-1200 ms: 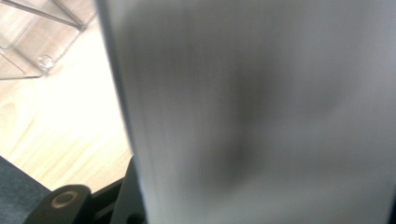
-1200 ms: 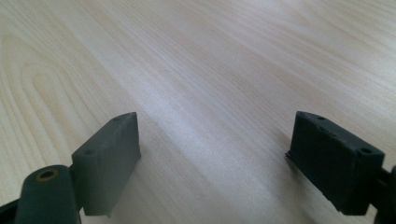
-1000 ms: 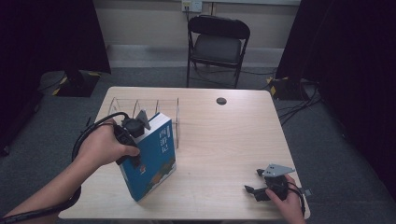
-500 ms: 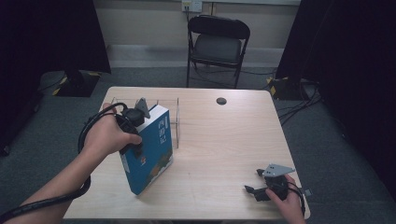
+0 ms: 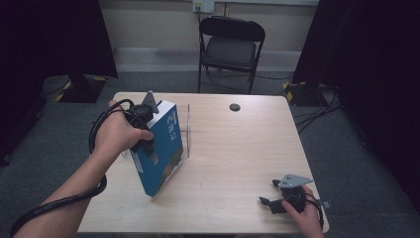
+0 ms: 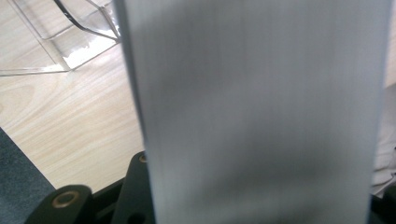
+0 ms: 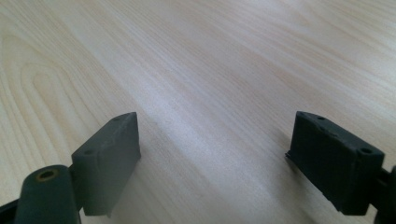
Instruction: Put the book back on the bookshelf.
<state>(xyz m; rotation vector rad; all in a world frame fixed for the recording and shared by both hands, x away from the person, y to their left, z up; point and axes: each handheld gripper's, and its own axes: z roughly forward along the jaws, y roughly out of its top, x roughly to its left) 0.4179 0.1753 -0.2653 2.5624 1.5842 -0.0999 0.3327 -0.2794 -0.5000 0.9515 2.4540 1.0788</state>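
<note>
The left claw (image 5: 147,130) grips a book (image 5: 161,148) tilted on the tabletop (image 5: 233,163), just beside a clear rack (image 5: 185,121) — best lifted upright before slotting in; the right claw (image 5: 271,203) rests wide open, well apart.

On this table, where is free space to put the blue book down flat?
Bare wood lies between the blue book and the right tongs, and up to the small black disc. The left side is crowded: the clear rack stands against the book, held by the left tongs.

My table (image 5: 233,148): light wood top; on it a clear wire rack (image 5: 185,121), a tilted book's (image 5: 161,148) lower edge, my resting right gripper (image 5: 270,203).
</note>
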